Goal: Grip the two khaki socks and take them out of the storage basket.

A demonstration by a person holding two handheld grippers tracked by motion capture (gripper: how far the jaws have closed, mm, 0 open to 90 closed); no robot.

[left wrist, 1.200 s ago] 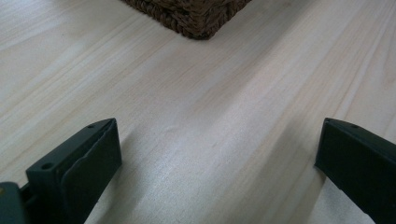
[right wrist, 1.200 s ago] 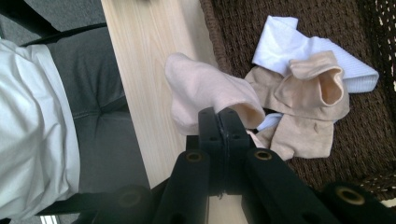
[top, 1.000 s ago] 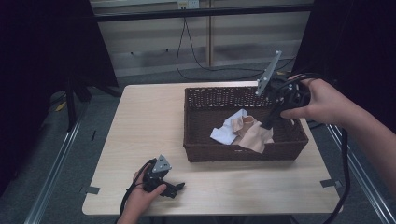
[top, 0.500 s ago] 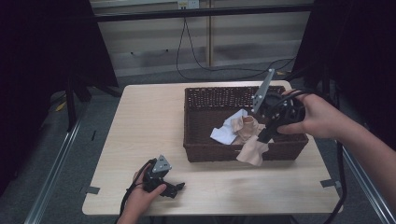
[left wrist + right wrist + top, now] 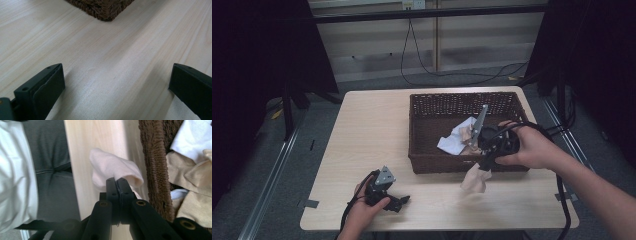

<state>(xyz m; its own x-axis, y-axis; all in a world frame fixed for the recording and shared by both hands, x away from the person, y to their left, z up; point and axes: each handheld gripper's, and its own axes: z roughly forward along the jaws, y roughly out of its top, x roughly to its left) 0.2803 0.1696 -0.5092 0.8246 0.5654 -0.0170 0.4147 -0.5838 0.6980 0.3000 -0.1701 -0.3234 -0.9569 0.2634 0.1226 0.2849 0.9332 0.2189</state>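
While its two black jaws press tight together on a fold of pale cream cloth (image 5: 112,168), the right gripper (image 5: 484,165) holds that cloth just outside the near wall of the brown wicker basket (image 5: 432,162), so it hangs down to the light wooden table (image 5: 367,125). Inside the basket lie a white cloth (image 5: 452,142) and a tan cloth (image 5: 190,178), bunched side by side. Near the table's front edge, well apart from the basket, the left gripper (image 5: 398,202) rests low over bare wood in the person's left hand (image 5: 362,212), its jaws spread wide and pinching nothing.
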